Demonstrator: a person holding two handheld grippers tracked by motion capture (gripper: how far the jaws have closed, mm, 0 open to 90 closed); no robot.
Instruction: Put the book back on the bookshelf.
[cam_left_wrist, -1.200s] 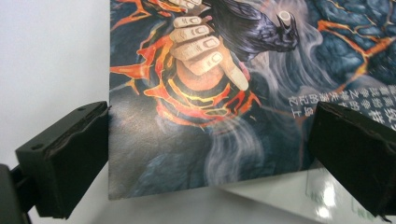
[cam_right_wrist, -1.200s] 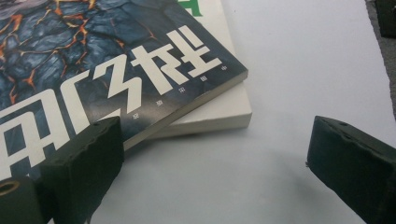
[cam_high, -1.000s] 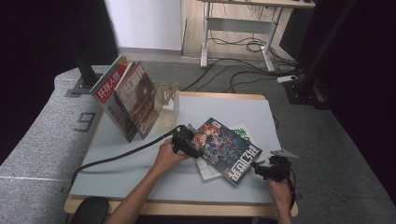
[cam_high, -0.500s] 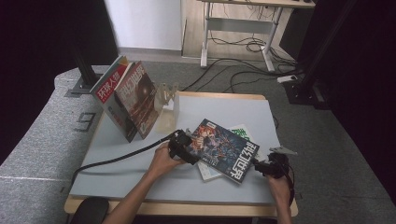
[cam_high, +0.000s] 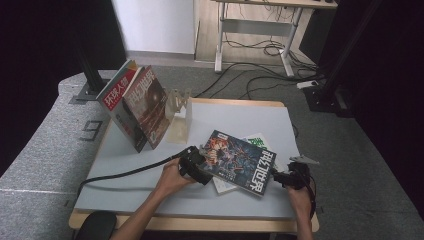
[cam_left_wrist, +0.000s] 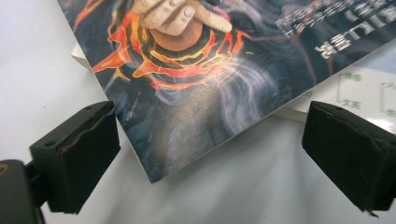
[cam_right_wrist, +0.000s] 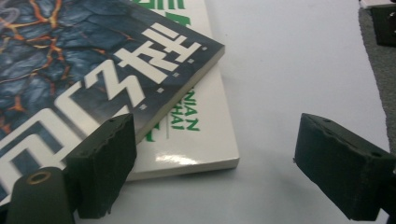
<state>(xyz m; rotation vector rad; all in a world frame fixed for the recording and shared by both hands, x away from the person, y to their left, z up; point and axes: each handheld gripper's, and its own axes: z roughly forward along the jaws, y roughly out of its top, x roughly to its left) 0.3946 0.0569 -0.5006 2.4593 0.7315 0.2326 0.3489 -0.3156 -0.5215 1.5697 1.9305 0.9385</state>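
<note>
In the high view's lower centre, the dark magazine (cam_high: 240, 161) is lying askew on a white book (cam_high: 252, 145) on the tabletop (cam_high: 150, 165). The left tongs (cam_left_wrist: 208, 154) are standing apart around its corner; the right tongs (cam_right_wrist: 215, 163), having just narrowed slightly, are gaping beside its edge, gripping nothing.

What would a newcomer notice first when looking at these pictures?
Most striking is the dark magazine with fiery cover art, lying askew on a white book near the front of the pale table. The left gripper and the right gripper flank it at opposite ends, both with jaws open. Behind, at the left, two more magazines stand leaning against a clear rack.
</note>
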